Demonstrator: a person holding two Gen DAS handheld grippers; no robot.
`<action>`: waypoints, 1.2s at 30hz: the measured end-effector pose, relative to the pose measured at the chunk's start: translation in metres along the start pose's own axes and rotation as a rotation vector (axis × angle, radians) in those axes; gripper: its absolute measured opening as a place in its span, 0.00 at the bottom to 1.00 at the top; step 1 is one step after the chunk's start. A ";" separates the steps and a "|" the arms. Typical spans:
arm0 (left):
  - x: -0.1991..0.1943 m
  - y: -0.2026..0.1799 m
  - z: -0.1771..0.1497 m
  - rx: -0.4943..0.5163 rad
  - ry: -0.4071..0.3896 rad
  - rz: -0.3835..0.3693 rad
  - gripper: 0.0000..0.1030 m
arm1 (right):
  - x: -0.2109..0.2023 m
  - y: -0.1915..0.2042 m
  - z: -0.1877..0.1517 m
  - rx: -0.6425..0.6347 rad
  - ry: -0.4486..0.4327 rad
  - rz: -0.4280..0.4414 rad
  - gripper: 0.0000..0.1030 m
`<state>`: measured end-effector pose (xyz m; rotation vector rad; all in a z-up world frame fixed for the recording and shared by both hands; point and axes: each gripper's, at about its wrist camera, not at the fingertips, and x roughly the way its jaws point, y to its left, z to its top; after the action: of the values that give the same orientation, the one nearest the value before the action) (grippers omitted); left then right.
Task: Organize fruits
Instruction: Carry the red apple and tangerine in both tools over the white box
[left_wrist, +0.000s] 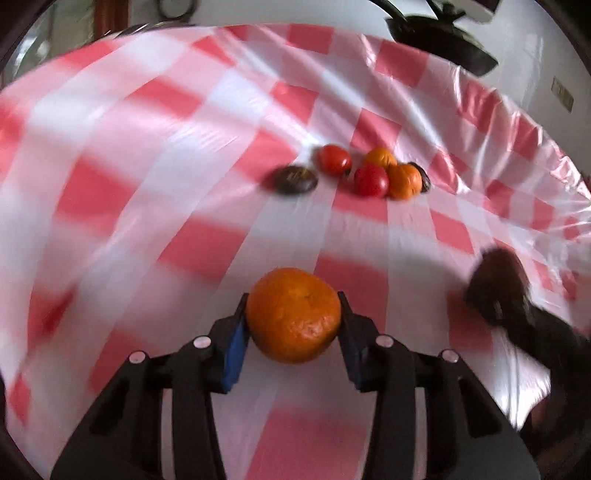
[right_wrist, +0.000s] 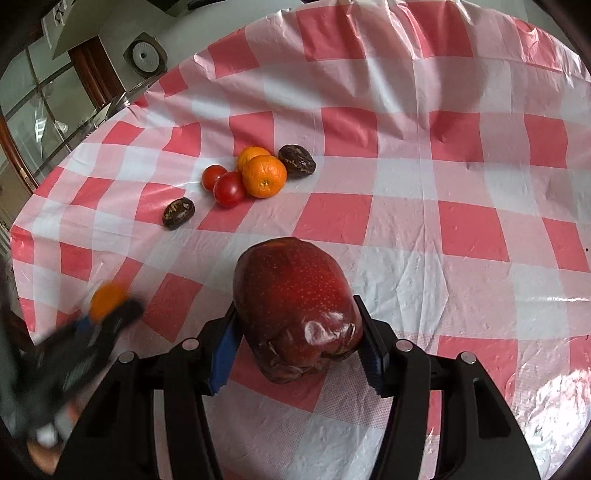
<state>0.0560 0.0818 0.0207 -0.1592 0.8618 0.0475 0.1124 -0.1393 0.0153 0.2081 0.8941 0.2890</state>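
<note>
The left gripper (left_wrist: 293, 317) has its two jaws closed in against the sides of a mandarin (left_wrist: 293, 315), the blue pads pressing it left and right, low in the centre of the left wrist view. That picture is smeared with motion blur. In the right wrist view the same gripper appears at the lower left edge as a dark blur with the orange fruit at its tip.

The right gripper (right_wrist: 295, 325) is clamped on a big dark-red apple (right_wrist: 295, 310), jaws held fairly wide by the fruit's girth, pads against both flanks. The apple sits low in the centre of the right wrist view, its skin speckled, with a pale scuffed patch toward the lower right.

Beyond both, on the red-and-white checked tablecloth (right_wrist: 461, 229), the rest of the fruit sits in a small cluster in the upper middle of the frame: two tomatoes (right_wrist: 229, 189) touching one another, two more mandarins (right_wrist: 264, 175) just beside them, one tucked behind the other, and a dark wrinkled fruit (right_wrist: 297, 160) touching the front mandarin on the right. A second dark wrinkled one (right_wrist: 178, 213) lies a little apart, to the lower left of the tomatoes.
</note>
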 end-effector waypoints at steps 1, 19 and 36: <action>-0.009 0.003 -0.009 -0.013 -0.003 -0.004 0.43 | 0.000 0.000 0.000 0.003 -0.001 0.003 0.55; -0.040 0.032 -0.044 -0.129 -0.017 -0.098 0.43 | -0.035 0.015 -0.039 0.051 -0.017 0.040 0.54; -0.116 0.064 -0.115 -0.054 -0.062 0.007 0.43 | -0.105 0.087 -0.146 -0.116 -0.016 0.050 0.54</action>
<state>-0.1124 0.1292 0.0277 -0.2042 0.7997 0.0814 -0.0785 -0.0836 0.0292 0.1249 0.8544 0.3843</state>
